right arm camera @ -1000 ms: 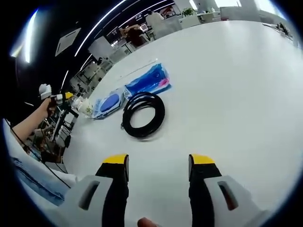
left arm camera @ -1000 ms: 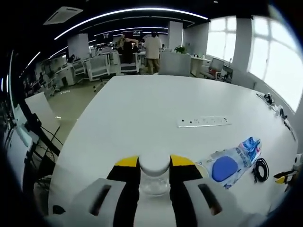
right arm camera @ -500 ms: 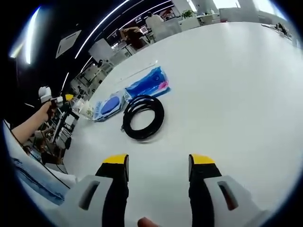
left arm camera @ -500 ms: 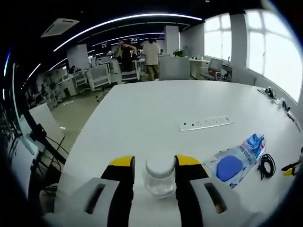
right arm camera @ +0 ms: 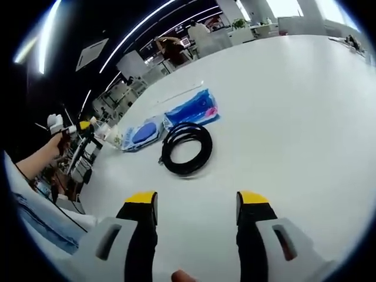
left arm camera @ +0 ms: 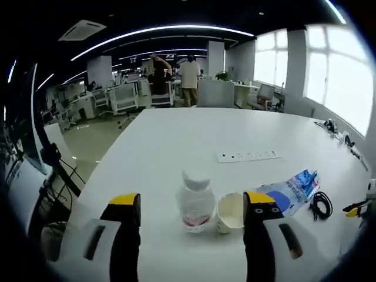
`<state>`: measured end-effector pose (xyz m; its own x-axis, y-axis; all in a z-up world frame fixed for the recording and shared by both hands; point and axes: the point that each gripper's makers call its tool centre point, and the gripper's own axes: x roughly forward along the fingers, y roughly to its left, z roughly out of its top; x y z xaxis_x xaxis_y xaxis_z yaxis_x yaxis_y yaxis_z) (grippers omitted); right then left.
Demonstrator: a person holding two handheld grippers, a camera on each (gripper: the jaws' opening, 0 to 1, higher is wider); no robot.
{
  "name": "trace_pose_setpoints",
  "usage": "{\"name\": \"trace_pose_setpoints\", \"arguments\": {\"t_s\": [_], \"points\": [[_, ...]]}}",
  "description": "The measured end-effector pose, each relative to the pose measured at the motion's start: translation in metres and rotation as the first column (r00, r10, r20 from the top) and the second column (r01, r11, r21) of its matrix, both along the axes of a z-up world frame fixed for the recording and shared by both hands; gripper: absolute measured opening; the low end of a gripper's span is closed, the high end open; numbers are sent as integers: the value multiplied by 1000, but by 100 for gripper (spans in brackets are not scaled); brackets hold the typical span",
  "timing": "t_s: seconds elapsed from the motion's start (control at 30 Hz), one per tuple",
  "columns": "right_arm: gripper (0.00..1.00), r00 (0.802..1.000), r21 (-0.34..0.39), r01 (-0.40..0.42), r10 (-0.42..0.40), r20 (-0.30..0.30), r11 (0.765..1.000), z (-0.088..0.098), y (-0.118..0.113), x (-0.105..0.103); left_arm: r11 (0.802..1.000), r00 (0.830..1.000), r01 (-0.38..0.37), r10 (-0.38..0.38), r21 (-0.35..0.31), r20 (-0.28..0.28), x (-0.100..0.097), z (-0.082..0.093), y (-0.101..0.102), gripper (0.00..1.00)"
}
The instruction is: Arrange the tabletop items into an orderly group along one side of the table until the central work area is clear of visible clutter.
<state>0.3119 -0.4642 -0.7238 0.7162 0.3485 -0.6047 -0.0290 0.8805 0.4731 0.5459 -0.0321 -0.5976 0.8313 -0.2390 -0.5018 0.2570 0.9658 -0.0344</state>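
In the left gripper view, the left claw (left arm camera: pixel 192 205) is held low over the white surface (left arm camera: pixel 176 135), level and pointing along it, its jaws spread wide and gripping nothing. Between them, touching neither, stand a clear jar (left arm camera: pixel 195 201) with a white lid and, just beside it, a small paper cup (left arm camera: pixel 230 212). Farther right lie a blue packet (left arm camera: pixel 291 191) and a black cable coil (left arm camera: pixel 321 204); a white power strip (left arm camera: pixel 248 156) lies beyond.

In the right gripper view, the right claw (right arm camera: pixel 196 205) hovers over bare surface, tilted downward, jaws apart and empty. The cable coil (right arm camera: pixel 187 148) lies ahead, the packet (right arm camera: pixel 170 119) beyond it. At far left a person's forearm (right arm camera: pixel 36 160) reaches toward the surface edge.
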Motion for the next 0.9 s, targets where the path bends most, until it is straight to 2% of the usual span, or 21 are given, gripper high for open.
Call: {"name": "trace_pose_setpoints", "arguments": {"t_s": [0.2, 0.27, 0.37, 0.43, 0.63, 0.73, 0.83, 0.9], "points": [[59, 999, -36, -37, 38, 23, 999, 2, 8, -8, 997, 999, 42, -41, -59, 15, -30, -3, 1, 86], [60, 997, -70, -66, 69, 40, 995, 5, 11, -11, 995, 998, 65, -64, -74, 22, -39, -5, 0, 88], [62, 994, -100, -86, 91, 54, 991, 11, 13, -16, 993, 996, 84, -85, -80, -7, -60, -15, 3, 88], [64, 992, -115, -100, 108, 66, 988, 14, 14, -17, 991, 995, 99, -100, -88, -3, -72, -17, 4, 89], [66, 987, -141, -114, 128, 96, 984, 22, 12, -10, 988, 992, 123, -125, -96, -20, -97, -31, 18, 90], [67, 988, -134, -104, 117, 98, 986, 24, 11, -3, 985, 988, 146, -150, -91, -33, -112, -35, 18, 91], [68, 988, -137, -108, 121, 94, 985, 24, 10, 2, 986, 984, 150, -157, -76, -86, -129, -47, 20, 90], [68, 989, -121, -106, 117, 86, 987, 25, 10, 4, 986, 984, 148, -155, -83, -93, -135, -51, 19, 89]]}}
